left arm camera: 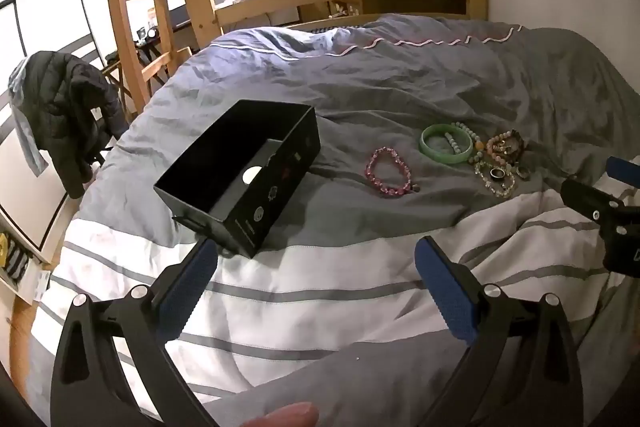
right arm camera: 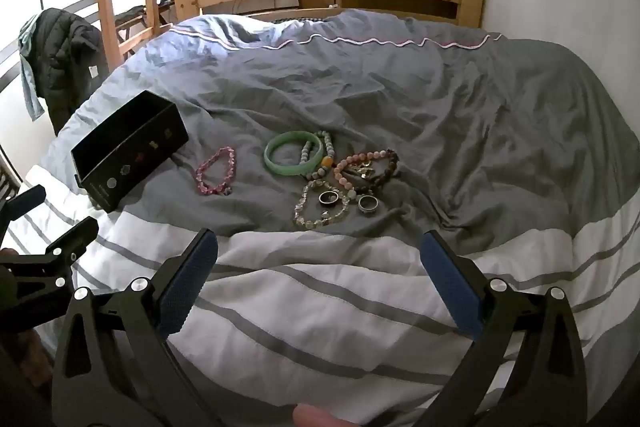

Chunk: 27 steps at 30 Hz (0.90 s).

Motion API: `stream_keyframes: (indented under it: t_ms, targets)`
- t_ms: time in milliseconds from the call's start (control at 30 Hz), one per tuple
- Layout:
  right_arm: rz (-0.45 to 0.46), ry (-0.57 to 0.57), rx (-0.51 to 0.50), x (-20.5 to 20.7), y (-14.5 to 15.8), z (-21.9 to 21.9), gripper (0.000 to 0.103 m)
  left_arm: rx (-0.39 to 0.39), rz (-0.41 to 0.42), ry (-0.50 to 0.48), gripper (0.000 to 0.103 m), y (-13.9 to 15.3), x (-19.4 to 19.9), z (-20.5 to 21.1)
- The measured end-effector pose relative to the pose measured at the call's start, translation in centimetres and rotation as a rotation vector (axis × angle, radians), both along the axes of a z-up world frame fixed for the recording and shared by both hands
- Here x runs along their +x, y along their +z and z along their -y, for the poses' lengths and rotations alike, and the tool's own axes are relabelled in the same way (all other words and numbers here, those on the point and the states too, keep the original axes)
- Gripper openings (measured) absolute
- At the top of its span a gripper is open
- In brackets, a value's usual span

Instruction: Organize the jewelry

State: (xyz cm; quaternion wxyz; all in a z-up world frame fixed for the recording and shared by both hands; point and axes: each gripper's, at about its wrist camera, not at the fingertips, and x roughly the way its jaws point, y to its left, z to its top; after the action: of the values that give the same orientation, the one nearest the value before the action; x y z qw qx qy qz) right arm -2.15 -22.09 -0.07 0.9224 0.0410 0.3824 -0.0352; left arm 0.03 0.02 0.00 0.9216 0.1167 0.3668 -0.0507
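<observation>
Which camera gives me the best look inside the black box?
Left wrist: it looks down into the open black box, showing its floor. Right wrist shows the black box mostly side-on, its inside hidden.

Daylight from blown-out rear windows; fisheye-warped, dark corners.

Bed point(right arm camera: 460, 115) under a rumpled grey duvet, white-and-grey striped band near. On it: open black box point(right arm camera: 130, 157) at left; pink bead bracelet point(right arm camera: 216, 171) just right of the box; green bangle point(right arm camera: 293, 153) further right, touching a cluster of bead bracelets point(right arm camera: 366, 167) with two rings point(right arm camera: 329, 197) at its near edge.
</observation>
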Motion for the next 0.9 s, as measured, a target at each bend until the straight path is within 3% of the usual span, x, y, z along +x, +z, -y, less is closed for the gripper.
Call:
stream_keyframes:
  t_ms: [900]
  targets:
    - [-0.004, -0.001, -0.003, 0.09, -0.3, -0.1, 0.1, -0.019, 0.01, 0.002, 0.097, 0.3, -0.05, -0.11]
